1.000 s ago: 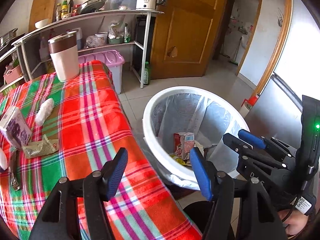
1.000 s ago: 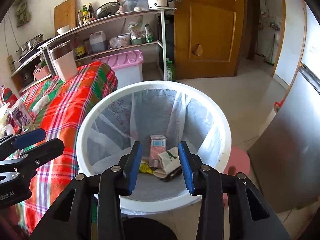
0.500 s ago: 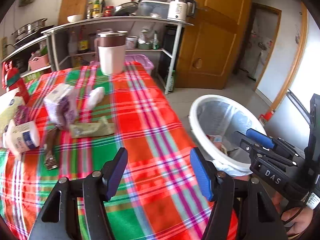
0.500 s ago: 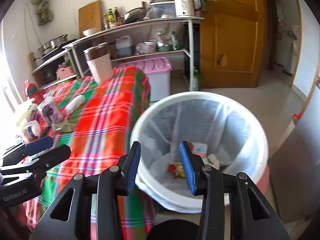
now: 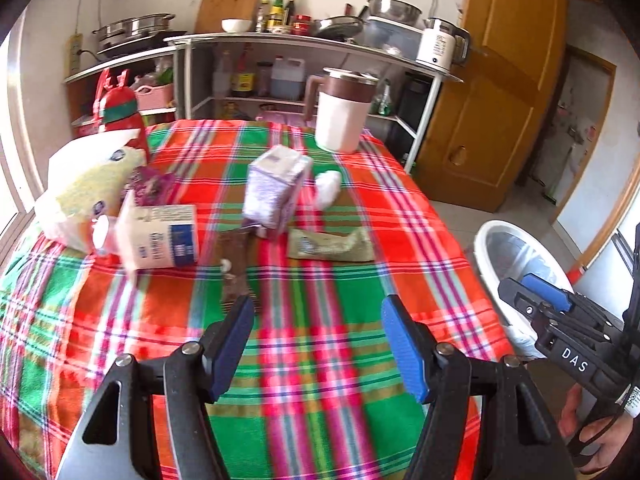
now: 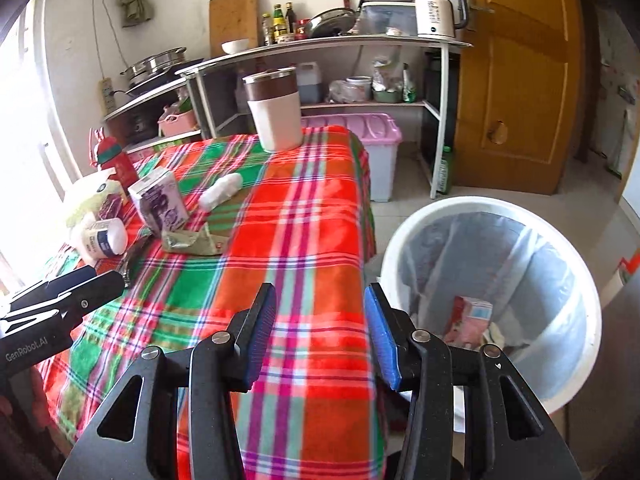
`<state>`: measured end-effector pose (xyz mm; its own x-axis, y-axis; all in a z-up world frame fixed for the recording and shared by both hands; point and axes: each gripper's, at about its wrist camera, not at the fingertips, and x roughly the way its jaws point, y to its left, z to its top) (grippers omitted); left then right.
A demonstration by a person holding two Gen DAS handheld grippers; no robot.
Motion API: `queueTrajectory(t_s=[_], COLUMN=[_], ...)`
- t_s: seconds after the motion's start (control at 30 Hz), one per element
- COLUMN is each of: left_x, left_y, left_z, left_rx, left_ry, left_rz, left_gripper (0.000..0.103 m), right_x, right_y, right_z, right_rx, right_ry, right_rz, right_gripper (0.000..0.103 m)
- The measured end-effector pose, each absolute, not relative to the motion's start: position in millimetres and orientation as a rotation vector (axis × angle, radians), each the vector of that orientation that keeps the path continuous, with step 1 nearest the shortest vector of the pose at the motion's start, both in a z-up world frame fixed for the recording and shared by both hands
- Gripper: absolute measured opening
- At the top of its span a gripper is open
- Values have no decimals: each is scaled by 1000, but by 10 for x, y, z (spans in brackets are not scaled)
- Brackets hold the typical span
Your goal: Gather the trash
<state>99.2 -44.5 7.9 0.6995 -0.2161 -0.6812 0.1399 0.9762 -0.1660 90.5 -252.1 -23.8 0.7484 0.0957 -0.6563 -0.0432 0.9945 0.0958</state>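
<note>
The left gripper (image 5: 316,344) hangs empty with jaws apart over the plaid tablecloth (image 5: 340,280); ahead of it, apart, lie a crumpled green wrapper (image 5: 330,243) and a purple carton (image 5: 276,190). The right gripper (image 6: 318,332), jaws parted and empty, is at the table's edge, just beside the white trash bin (image 6: 592,300).

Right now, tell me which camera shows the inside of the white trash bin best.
The right wrist view: the white trash bin sits nearly whole beside the table, its liner and a pink carton visible inside. The left wrist view catches only part of its rim at the right edge, contents hidden.
</note>
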Motion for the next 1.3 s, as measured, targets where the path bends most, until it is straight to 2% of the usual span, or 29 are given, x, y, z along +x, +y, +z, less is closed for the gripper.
queueTrajectory(t_s=[0.3, 0.57, 0.7, 1.07, 1.3], left_x=[1011, 1104, 1159, 1394, 1366], left_y=[87, 498, 643, 922, 814], left_z=[33, -6, -31, -134, -202], left_rx=[-155, -194, -219, -254, -268], left_ry=[767, 768, 770, 813, 835], left_rz=[-108, -76, -64, -39, -100], left_gripper=[69, 79, 84, 84, 84], right_x=[1168, 1505, 1662, 2070, 2080], right_y=[-2117, -1784, -1666, -1422, -1341], right_z=[-290, -342, -371, -471, -587], right_rx=[27, -29, -59, -134, -129], right_ry=[750, 800, 813, 837, 894], right_rz=[189, 296, 316, 389, 479], right_gripper=[47, 48, 53, 55, 55])
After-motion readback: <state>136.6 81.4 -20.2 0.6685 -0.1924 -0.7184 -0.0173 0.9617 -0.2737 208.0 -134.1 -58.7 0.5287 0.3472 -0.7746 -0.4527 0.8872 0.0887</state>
